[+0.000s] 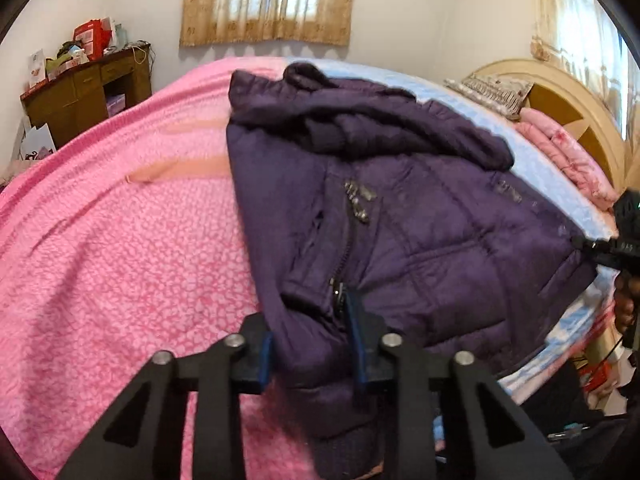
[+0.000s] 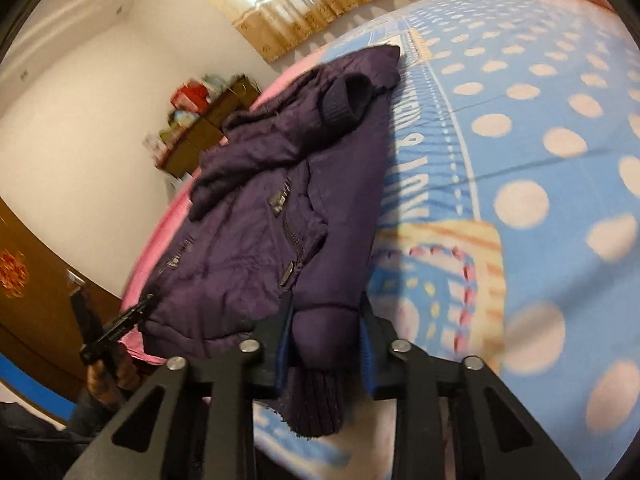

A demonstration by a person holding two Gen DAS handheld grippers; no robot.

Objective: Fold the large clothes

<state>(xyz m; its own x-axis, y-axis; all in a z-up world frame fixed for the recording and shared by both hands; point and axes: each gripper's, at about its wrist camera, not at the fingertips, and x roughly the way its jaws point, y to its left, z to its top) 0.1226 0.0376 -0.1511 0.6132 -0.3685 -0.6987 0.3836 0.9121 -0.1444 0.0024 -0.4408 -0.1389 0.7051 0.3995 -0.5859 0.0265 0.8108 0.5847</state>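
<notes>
Bed (image 1: 120, 240), purple jacket (image 1: 420, 220) hem pinched in each hand-held gripper (image 1: 312, 344).

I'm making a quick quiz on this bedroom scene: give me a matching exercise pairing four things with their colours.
Things:
1. jacket
2. blanket
3. dotted sheet
4. desk

Colours:
A. brown
B. light blue
C. dark purple
D. pink

Pairs: 1-C, 2-D, 3-B, 4-A
</notes>
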